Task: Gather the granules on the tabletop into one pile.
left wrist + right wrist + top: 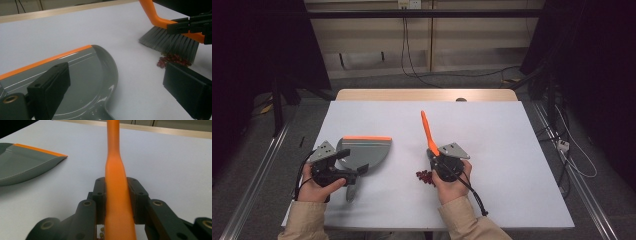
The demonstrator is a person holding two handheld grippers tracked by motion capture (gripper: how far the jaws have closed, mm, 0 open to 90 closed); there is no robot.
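On the tabletop's (492, 125) near right, my right tongs (438, 156) clamp the orange brush (428, 131), bristles touching the red beans (425, 176). Left of them lies the grey dustpan (367, 150); my left tongs (357, 174) gape over its handle.

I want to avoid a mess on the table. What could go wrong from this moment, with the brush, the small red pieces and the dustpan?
1. The red pieces lie apart from the dustpan, with bare table between; a fast sweep by the brush may scatter them.
2. The left gripper stands open around the dustpan's handle, so the pan may slide when the pieces arrive.
3. The right gripper clamps the smooth orange handle, which may twist under pressure.
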